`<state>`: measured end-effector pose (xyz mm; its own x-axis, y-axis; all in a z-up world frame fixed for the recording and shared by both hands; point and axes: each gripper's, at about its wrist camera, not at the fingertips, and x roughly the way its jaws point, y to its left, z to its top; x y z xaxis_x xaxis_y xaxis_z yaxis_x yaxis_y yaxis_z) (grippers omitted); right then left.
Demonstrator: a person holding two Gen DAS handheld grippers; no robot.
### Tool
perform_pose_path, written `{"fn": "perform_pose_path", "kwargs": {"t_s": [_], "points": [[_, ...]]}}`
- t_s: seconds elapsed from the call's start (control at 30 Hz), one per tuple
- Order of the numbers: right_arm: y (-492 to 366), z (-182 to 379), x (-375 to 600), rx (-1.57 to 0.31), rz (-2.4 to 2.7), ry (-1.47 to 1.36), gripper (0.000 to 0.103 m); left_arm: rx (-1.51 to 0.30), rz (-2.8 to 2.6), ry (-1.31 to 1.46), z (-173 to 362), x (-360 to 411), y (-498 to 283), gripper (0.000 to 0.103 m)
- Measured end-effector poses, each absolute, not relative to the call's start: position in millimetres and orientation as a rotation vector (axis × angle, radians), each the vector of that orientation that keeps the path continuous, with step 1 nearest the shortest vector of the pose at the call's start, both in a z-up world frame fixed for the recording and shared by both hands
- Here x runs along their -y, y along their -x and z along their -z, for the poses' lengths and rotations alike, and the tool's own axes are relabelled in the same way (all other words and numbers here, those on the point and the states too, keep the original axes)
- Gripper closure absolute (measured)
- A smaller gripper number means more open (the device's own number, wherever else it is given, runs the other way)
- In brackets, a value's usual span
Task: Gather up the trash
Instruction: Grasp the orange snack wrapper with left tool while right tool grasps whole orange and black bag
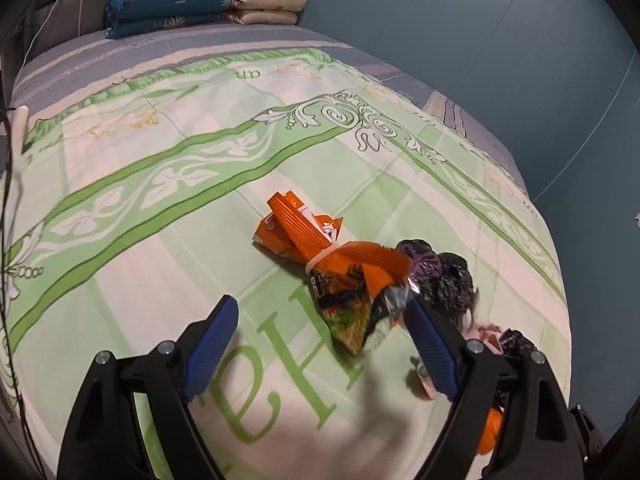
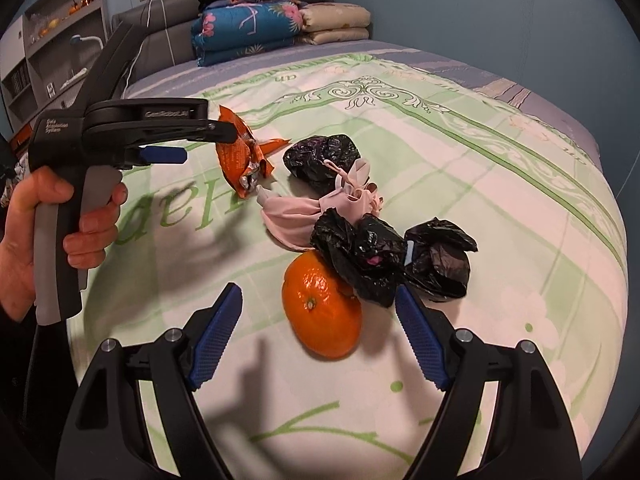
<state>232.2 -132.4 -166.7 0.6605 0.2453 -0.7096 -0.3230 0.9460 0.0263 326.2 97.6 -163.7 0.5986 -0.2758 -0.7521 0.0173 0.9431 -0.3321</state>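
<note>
An orange snack wrapper (image 1: 320, 252) lies crumpled on the bed, just ahead of my open, empty left gripper (image 1: 320, 316); it also shows in the right wrist view (image 2: 240, 156). A crumpled black bag (image 1: 448, 280) lies to its right, seen in the right wrist view (image 2: 320, 156) too. A pink cloth piece (image 2: 320, 208) and two more black bags (image 2: 360, 260) (image 2: 440, 264) lie beyond an orange fruit (image 2: 320, 312). My right gripper (image 2: 320, 312) is open with the fruit between its fingertips, not gripped. The left gripper (image 2: 168, 136) appears side-on, hand-held.
The bed has a green and white patterned cover (image 1: 160, 216). Folded blankets (image 2: 248, 28) are stacked at the headboard. A shelf unit (image 2: 52, 40) stands at the far left. The blue wall (image 1: 480, 40) runs along the bed's right side.
</note>
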Motion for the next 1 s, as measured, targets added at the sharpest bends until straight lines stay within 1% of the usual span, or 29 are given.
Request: {"fn": "perform_pose_path", "kwargs": {"t_s": [0.1, 0.17, 0.23, 0.37, 0.47, 0.53, 0.6, 0.63, 0.83, 1.0], "points": [[-240, 172, 129, -0.808, -0.321, 0.107, 0.028, -0.937, 0.186, 0.335, 172, -95, -337, 0.024], [-245, 175, 125, -0.818, -0.322, 0.114, 0.029, -0.947, 0.187, 0.334, 177, -93, -343, 0.027], [-248, 177, 122, -0.821, -0.32, 0.126, 0.036, -0.96, 0.188, 0.332, 183, -91, -348, 0.031], [-253, 184, 120, -0.844, -0.311, 0.132, 0.037, -0.98, 0.189, 0.342, 193, -86, -359, 0.038], [-257, 189, 121, -0.863, -0.306, 0.123, 0.043, -0.989, 0.188, 0.329, 198, -80, -365, 0.047], [-259, 192, 123, -0.872, -0.298, 0.119, 0.05, -0.992, 0.187, 0.321, 199, -78, -367, 0.058], [-261, 194, 124, -0.88, -0.305, 0.103, 0.054, -0.994, 0.197, 0.314, 200, -74, -369, 0.064], [-261, 194, 124, -0.88, -0.305, 0.101, 0.057, -0.994, 0.194, 0.308, 200, -73, -369, 0.065], [-261, 192, 124, -0.872, -0.309, 0.089, 0.067, -0.987, 0.192, 0.319, 198, -76, -368, 0.067], [-258, 185, 130, -0.866, -0.307, 0.07, 0.069, -0.968, 0.196, 0.335, 191, -81, -360, 0.068]]}}
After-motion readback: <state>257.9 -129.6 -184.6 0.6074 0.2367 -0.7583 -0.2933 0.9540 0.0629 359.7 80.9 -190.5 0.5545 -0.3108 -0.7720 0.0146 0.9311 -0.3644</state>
